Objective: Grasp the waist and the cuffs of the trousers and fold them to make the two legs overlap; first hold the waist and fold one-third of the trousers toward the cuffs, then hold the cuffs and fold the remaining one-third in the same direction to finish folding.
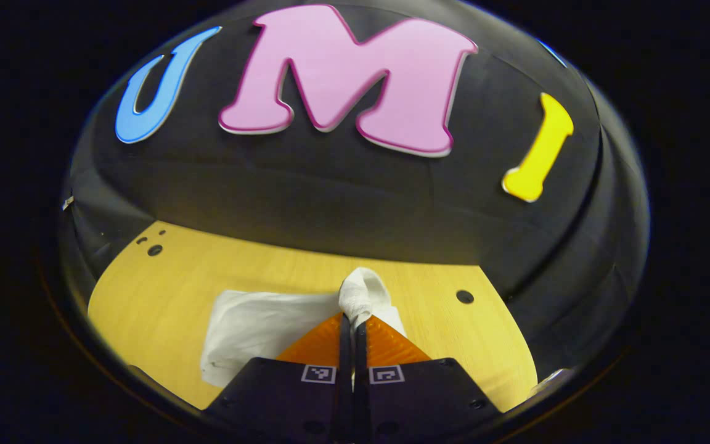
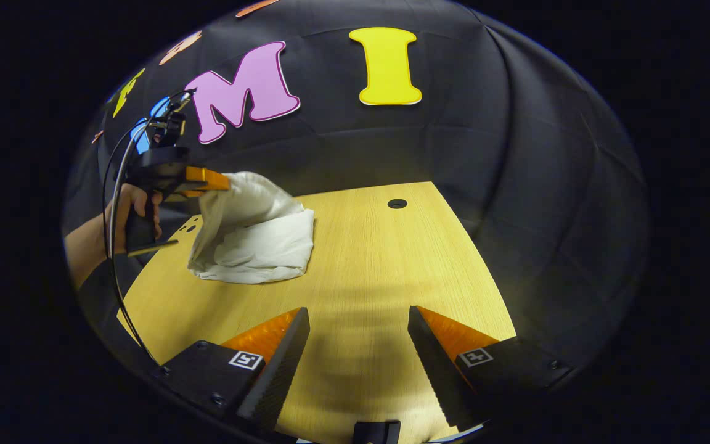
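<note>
White trousers (image 2: pixel 250 237) lie bunched on the wooden table (image 2: pixel 367 259) at its left side. In the left gripper view, my left gripper (image 1: pixel 353 320) is shut on a raised fold of the white trousers (image 1: pixel 364 293), and the rest of the cloth (image 1: pixel 256 333) spreads on the table below and to the left. The right gripper view shows that left gripper (image 2: pixel 210 180) held by a hand (image 2: pixel 136 206), lifting an edge of the cloth above the pile. My right gripper (image 2: pixel 358 320) stands open over bare table, right of the trousers, with nothing between its fingers.
The table has round holes near its far edge (image 2: pixel 397 203) and at its left corner (image 1: pixel 155 250). Black cloth walls close in the table at the back and sides. A black cable (image 2: pixel 114 185) loops down from the left gripper.
</note>
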The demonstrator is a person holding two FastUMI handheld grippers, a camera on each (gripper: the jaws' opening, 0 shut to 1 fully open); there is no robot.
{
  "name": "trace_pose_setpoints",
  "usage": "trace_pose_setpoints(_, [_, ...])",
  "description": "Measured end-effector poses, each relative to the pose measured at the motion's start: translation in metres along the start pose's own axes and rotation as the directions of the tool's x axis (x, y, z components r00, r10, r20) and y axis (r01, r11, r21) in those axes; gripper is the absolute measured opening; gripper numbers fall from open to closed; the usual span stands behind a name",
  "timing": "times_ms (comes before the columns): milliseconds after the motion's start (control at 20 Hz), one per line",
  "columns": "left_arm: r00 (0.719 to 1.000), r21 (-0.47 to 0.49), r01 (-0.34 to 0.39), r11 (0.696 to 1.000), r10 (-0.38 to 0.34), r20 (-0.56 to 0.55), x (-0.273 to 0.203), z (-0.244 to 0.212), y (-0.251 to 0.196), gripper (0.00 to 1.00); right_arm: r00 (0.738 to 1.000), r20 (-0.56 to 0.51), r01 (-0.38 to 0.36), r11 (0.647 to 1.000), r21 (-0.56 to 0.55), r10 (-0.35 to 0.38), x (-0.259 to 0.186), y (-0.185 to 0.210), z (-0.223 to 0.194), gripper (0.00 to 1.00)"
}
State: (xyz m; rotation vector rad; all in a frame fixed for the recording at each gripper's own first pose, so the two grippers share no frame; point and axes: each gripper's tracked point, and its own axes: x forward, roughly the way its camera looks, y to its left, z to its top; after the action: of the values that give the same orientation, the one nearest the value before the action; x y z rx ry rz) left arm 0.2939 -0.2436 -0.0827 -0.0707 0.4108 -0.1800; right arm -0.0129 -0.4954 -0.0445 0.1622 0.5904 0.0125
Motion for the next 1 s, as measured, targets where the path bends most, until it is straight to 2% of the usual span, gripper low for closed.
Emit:
trace_pose_setpoints(250, [0.992,0.073,0.023,0.997,-0.014,-0.122,0.01,-0.061,-0.023,0.07,1.0,-0.019,0.005,1.0,0.021,-0.005,0.003,-0.008,-0.006,0.99])
trace_pose_setpoints(450, [0.983,0.1,0.064,0.993,-0.046,-0.176,0.013,-0.096,-0.027,0.17,0.999,-0.03,0.018,1.0,0.021,-0.018,0.0,-0.006,-0.013,0.99])
trace_pose_setpoints(550, [0.979,0.061,0.101,0.993,-0.088,-0.183,0.006,-0.102,-0.028,0.29,0.999,-0.03,0.026,0.999,0.022,-0.025,-0.002,-0.002,-0.016,0.99])
trace_pose_setpoints(600, [0.977,0.042,0.119,0.992,-0.109,-0.182,0.0,-0.102,-0.029,0.39,0.999,-0.031,0.029,0.999,0.024,-0.029,-0.004,0.002,-0.018,0.99])
trace_pose_setpoints(650, [0.977,0.031,0.132,0.991,-0.125,-0.175,-0.009,-0.101,-0.026,0.39,0.999,-0.031,0.032,0.999,0.024,-0.031,-0.005,0.007,-0.02,0.99])
trace_pose_setpoints(700, [0.978,0.029,0.139,0.99,-0.132,-0.162,-0.018,-0.099,-0.02,0.51,0.999,-0.033,0.032,0.999,0.022,-0.032,-0.004,0.014,-0.02,0.99])
trace_pose_setpoints(750, [0.98,0.033,0.143,0.989,-0.136,-0.144,-0.027,-0.095,-0.013,0.7,0.999,-0.036,0.038,0.999,0.017,-0.037,-0.002,0.021,-0.02,0.99])
trace_pose_setpoints(900, [0.986,0.05,0.138,0.989,-0.133,-0.099,-0.063,-0.083,0.019,0.89,0.999,-0.017,0.047,0.998,0.035,-0.046,-0.005,0.046,-0.007,0.99])
trace_pose_setpoints(1000, [0.993,0.069,0.11,0.992,-0.106,-0.06,-0.088,-0.073,0.045,0.95,0.999,0.002,0.046,0.998,0.044,-0.046,-0.006,0.067,0.003,0.99])
